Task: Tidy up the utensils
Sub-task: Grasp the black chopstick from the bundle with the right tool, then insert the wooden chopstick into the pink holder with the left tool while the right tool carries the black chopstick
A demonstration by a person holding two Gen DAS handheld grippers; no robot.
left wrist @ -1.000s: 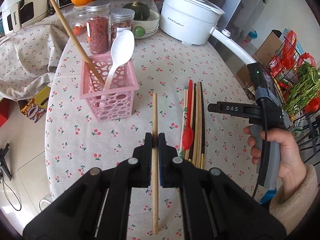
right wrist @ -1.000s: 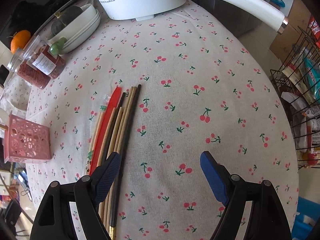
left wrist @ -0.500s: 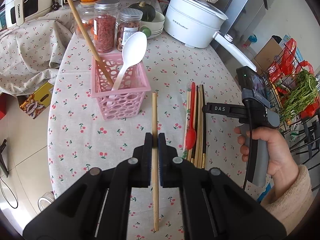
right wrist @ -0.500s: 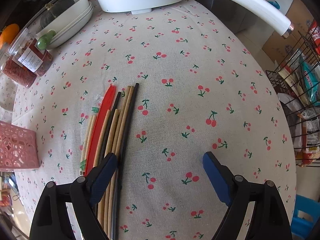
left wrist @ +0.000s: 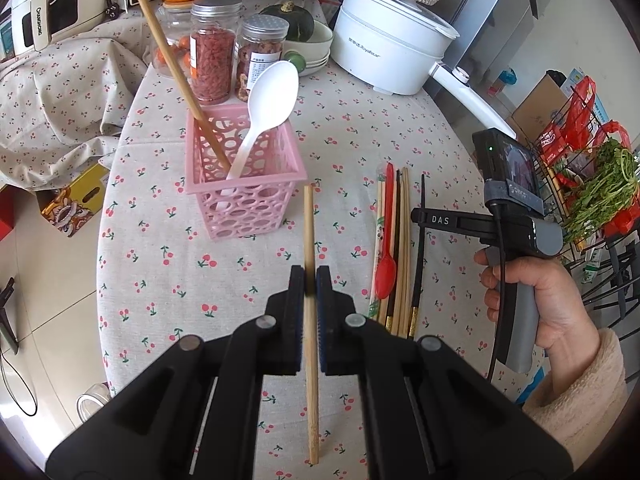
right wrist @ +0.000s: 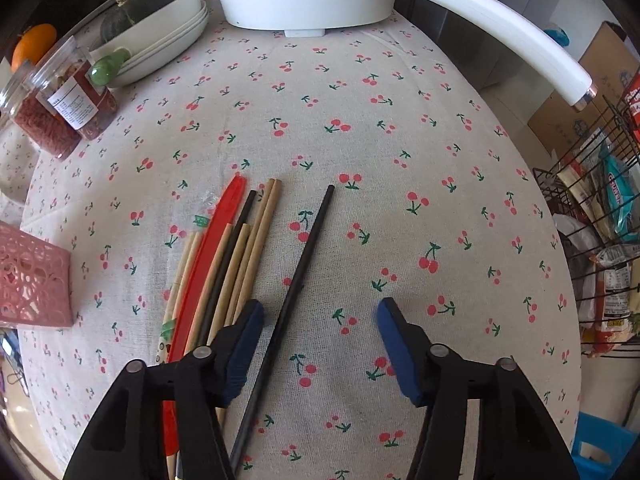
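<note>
Black chopstick lies on the table, split right of the utensil row, between the right gripper's closing jaws, untouched. Centre before pinching. Left gripper clenched on a wooden chopstick, near the pink basket.

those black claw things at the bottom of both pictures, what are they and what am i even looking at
They are hand-held grippers, one in each of a person's hands, each carrying a wide-angle camera that looks along its fingers.

The left gripper is shut on a bamboo chopstick. Its picture also shows the person's right hand around the other tool's handle.

The right gripper is closing, with a lone black chopstick lying between its pads, not yet pinched.

On the cherry-print tablecloth lie a bundle of chopsticks with a red spoon, and a pink basket already holding a white spoon and a long wooden stick.
</note>
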